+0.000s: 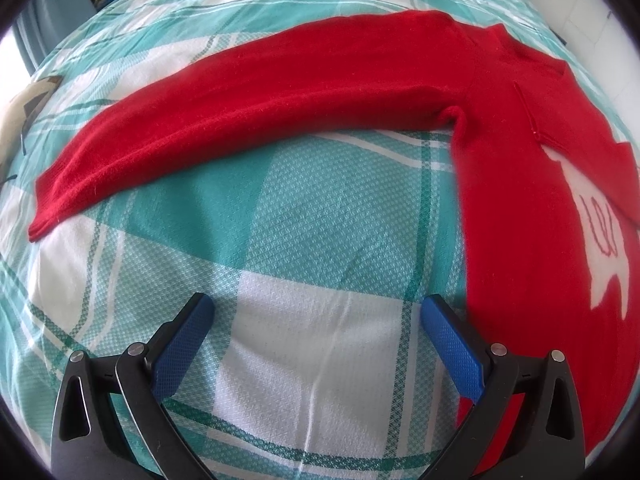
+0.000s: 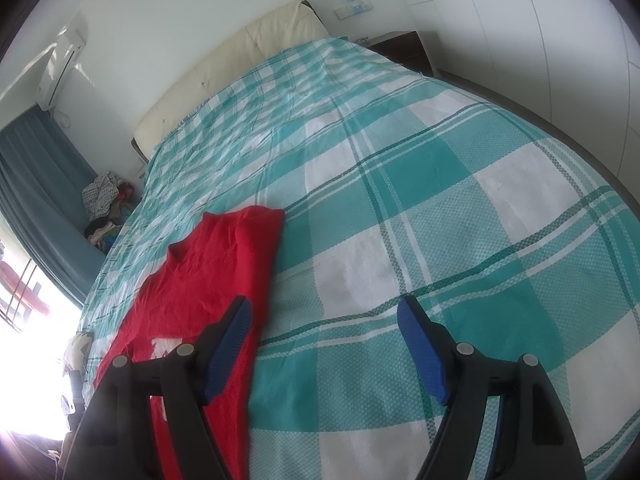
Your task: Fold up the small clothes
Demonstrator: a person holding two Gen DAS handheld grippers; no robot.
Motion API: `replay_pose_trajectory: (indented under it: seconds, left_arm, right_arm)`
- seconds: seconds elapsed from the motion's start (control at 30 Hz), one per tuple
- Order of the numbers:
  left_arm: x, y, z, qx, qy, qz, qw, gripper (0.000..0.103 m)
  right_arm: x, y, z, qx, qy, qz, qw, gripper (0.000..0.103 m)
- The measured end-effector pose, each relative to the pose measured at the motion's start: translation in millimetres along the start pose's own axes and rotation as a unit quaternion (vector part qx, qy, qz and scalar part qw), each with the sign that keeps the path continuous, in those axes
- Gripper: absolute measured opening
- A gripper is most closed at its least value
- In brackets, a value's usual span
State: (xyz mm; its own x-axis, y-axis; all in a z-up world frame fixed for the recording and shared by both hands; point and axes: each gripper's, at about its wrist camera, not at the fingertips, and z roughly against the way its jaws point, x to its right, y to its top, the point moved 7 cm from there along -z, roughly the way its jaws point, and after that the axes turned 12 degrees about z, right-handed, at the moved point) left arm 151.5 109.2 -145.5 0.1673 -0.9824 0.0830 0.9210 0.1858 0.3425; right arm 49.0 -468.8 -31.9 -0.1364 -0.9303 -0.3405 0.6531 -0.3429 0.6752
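Observation:
A small red sweater (image 1: 520, 184) lies flat on the teal and white checked bedspread (image 1: 304, 240). Its long sleeve (image 1: 240, 104) stretches out to the left, cuff at the far left. A white emblem (image 1: 600, 224) shows on the body. My left gripper (image 1: 318, 308) is open and empty, just above the bedspread, below the sleeve and beside the sweater's left edge. In the right wrist view the sweater (image 2: 208, 280) lies at the lower left with its right side folded in to a straight edge. My right gripper (image 2: 324, 312) is open and empty, to the right of that edge.
A cream headboard (image 2: 248, 60) and a dark nightstand (image 2: 404, 50) stand at the far end of the bed. A pile of clothes (image 2: 106, 208) sits by the blue curtain (image 2: 36, 184) at the left. The bed's right edge (image 2: 580, 152) runs along a white wall.

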Motion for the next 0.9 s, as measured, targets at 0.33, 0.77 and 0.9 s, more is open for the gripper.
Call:
replay_pose_trajectory:
  seconds: [0.33, 0.77, 0.9]
  left_arm:
    - [-4.3, 13.5, 61.7, 0.067, -0.103, 0.030, 0.9919, 0.102]
    - [-228.8, 91.0, 53.2, 0.067, -0.066, 0.269, 0.9585, 0.101]
    - [-248.3, 89.3, 16.4, 0.040, -0.046, 0.283, 0.9572, 0.078]
  right_arm:
    - [0.3, -0.1, 0.3, 0.000, 0.000, -0.001, 1.000, 0.075]
    - [-4.9, -0.6, -4.3, -0.005, 0.010, 0.003, 1.000, 0.075]
    - [-8.3, -4.3, -10.4, -0.016, 0.005, 0.014, 1.000, 0.075]
